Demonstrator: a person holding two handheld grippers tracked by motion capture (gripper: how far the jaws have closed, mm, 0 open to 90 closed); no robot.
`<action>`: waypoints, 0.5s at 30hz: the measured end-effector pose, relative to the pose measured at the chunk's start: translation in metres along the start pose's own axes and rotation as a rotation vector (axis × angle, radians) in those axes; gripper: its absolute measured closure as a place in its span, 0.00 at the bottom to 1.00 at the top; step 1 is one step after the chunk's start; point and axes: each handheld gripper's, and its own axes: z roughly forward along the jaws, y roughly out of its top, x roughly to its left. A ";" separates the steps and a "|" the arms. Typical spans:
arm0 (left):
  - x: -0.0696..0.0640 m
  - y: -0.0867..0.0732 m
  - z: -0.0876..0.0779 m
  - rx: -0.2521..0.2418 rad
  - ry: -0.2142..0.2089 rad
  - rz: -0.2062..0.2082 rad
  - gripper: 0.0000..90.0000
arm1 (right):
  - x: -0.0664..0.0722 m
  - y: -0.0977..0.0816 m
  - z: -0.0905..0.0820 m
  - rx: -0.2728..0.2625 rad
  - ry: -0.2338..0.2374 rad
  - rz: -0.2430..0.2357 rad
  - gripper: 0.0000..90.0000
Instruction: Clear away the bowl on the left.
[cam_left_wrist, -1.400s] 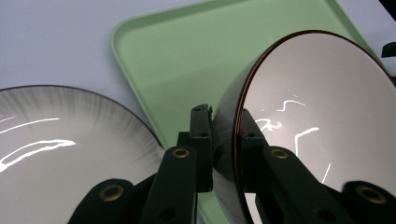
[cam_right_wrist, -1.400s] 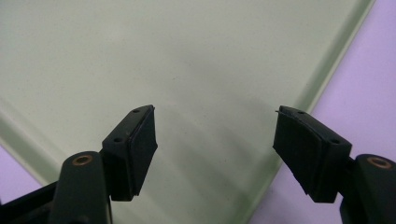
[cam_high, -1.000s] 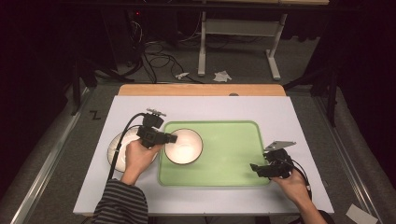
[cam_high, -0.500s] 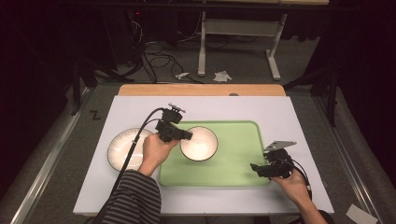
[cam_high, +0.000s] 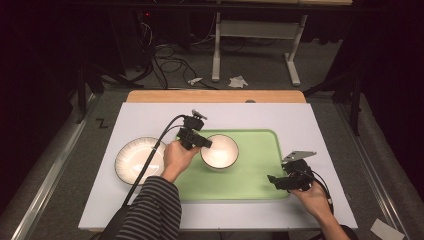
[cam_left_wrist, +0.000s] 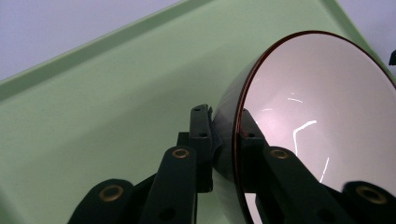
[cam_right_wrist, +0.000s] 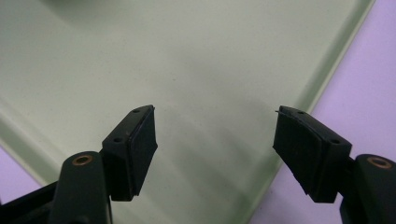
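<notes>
1. Two pieces of crockery in the high view: we've got the bowl (cam_high: 219, 151) over the green tray (cam_high: 260, 172), pinched at its rim by our left gripper (cam_high: 204, 144), while the plate (cam_high: 136, 160) sits on the white mat left of the tray. Our right gripper (cam_high: 274, 180) waits at the tray's near right corner.
2. Left gripper view: our jaws clamp the bowl's (cam_left_wrist: 299, 135) wall, one inside, one outside, and the bowl is tilted above the tray floor (cam_left_wrist: 102, 107). We judge it not yet set down.
3. Right gripper view: our jaws stand wide apart, holding nothing, over the tray's edge (cam_right_wrist: 322, 79). The plate looks left to handle.
</notes>
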 end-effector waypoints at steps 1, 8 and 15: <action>0.000 0.000 0.003 0.001 0.000 -0.004 0.90 | 0.000 0.000 0.000 0.000 0.000 0.000 0.35; 0.000 -0.003 0.022 0.001 0.017 -0.020 0.90 | 0.000 0.000 0.000 -0.004 0.005 -0.005 0.35; 0.000 -0.004 0.035 -0.033 0.027 -0.046 0.90 | 0.002 0.000 -0.001 -0.011 -0.010 -0.020 0.35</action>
